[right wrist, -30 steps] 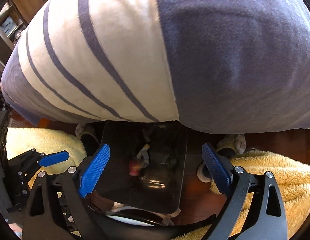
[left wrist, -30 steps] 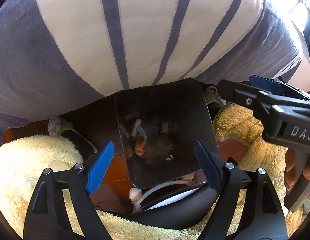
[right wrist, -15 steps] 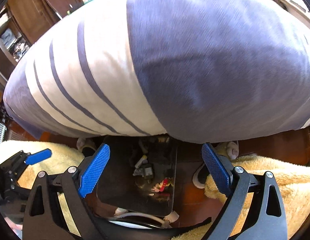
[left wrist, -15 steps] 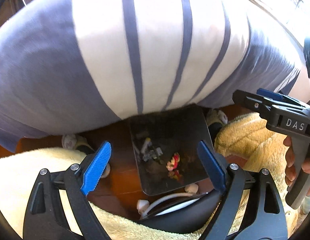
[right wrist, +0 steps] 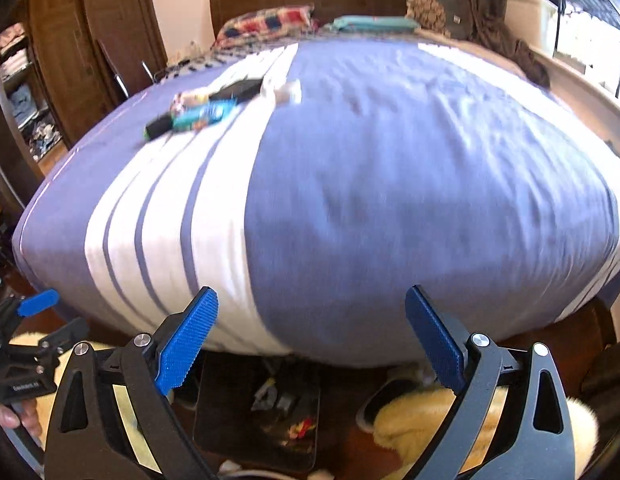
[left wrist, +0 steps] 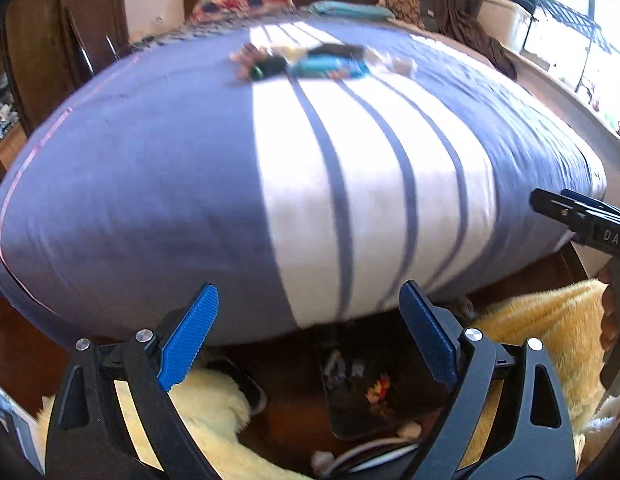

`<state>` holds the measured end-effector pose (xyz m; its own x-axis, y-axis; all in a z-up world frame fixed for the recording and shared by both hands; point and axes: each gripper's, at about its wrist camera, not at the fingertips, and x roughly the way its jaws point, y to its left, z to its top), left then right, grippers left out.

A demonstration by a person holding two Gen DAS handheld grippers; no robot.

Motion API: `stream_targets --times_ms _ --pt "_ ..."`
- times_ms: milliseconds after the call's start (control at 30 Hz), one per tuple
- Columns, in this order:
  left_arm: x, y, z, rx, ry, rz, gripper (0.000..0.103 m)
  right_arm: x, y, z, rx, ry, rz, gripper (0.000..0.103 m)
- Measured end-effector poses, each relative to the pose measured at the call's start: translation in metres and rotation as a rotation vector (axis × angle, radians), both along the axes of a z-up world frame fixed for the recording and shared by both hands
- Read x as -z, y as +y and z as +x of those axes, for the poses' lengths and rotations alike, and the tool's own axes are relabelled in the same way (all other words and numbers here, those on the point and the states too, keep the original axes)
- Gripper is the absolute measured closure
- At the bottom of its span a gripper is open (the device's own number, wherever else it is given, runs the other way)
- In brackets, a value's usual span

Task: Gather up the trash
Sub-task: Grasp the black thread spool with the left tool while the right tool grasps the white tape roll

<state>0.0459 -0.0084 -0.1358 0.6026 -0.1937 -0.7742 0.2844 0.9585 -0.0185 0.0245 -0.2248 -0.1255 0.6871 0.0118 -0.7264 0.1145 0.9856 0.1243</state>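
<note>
Your tongs rose from the bin [right wrist: 214, 412]; left gripper [left wrist: 310, 336] opening, right gripper [right wrist: 311, 338] apart, both empty; bed litter [right wrist: 202, 114] lies far ahead.

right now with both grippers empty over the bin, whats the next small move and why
Probably reach forward toward the wrappers on the bed. The bin on the floor already holds scraps, the right gripper is open with nothing between its fingers, and the left gripper is opening, also empty.

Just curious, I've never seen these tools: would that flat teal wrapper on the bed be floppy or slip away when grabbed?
The flat teal wrapper looks thin, so probably light and floppy. It lies on the soft striped bedcover, so it may sink or slide.
</note>
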Motion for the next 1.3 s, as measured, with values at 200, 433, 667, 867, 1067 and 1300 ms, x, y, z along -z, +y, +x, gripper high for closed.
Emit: stream_targets --times_ms 200,433,667,867,1067,1300 --pt "-0.02 0.021 0.028 -0.051 -0.041 -0.006 0.016 -0.025 -0.004 0.025 0.01 -0.051 -0.031 0.008" --pt "-0.032 0.025 0.066 -0.067 -0.058 0.01 0.016 -0.038 -0.002 0.066 0.0 -0.06 -0.057 0.008" --pt "-0.03 0.017 0.118 -0.052 -0.033 0.02 0.016 -0.037 0.001 0.12 -0.011 -0.042 -0.071 0.008" --pt "-0.024 0.009 0.173 -0.056 0.004 0.01 0.034 -0.029 0.004 0.167 -0.014 -0.02 -0.091 0.009" --pt "-0.019 -0.006 0.218 -0.027 0.011 0.018 0.052 -0.015 0.004 0.205 -0.032 0.022 -0.069 0.034" --pt "-0.016 -0.022 0.25 0.002 0.007 0.028 0.059 -0.012 0.002 0.237 -0.036 0.039 -0.059 0.035"
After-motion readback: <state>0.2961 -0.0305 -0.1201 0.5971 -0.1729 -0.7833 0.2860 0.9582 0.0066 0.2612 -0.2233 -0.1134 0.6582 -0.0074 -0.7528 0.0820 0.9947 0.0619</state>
